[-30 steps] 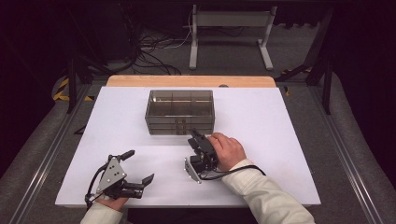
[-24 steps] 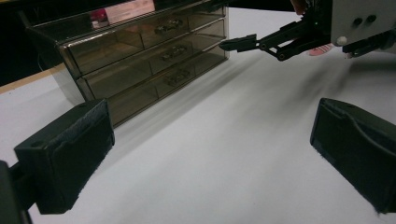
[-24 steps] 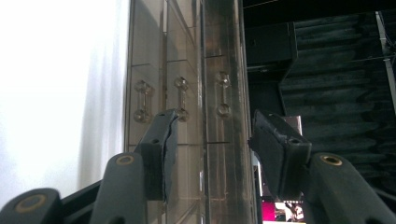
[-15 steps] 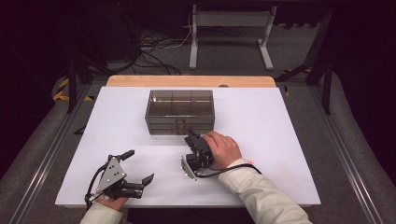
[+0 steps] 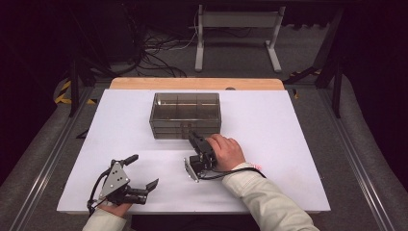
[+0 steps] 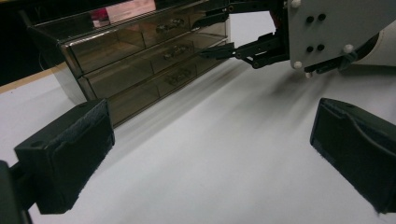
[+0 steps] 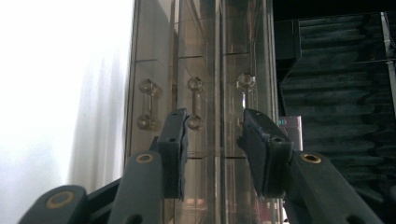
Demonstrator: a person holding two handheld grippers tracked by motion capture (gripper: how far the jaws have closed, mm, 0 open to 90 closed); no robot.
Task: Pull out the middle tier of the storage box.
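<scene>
A smoky clear cabinet (image 5: 185, 115) with three drawers stands mid-table, its front toward me. My right gripper (image 5: 194, 138), turned on its side, points at that front. In the right gripper view the gripper (image 7: 217, 140) faces the drawer handles (image 7: 195, 105) just beyond its tips. Its jaws have just been closing, still apart, and neither pad presses on anything. My left gripper (image 5: 141, 171) rests near the front left of the table with wide open jaws. Between the left gripper's (image 6: 210, 158) pads lies bare table, with the cabinet (image 6: 140, 60) and right gripper (image 6: 261, 46) farther off.
The white tabletop (image 5: 288, 144) has a wooden strip (image 5: 192, 83) along its far edge. Dark floor, cables and a metal stand (image 5: 235, 29) lie beyond. Grey padded rails (image 5: 43, 159) run along both sides.
The right hand has shifted a little left and down at the cabinet's front, and its jaws stand narrower. The left gripper has stayed put.
</scene>
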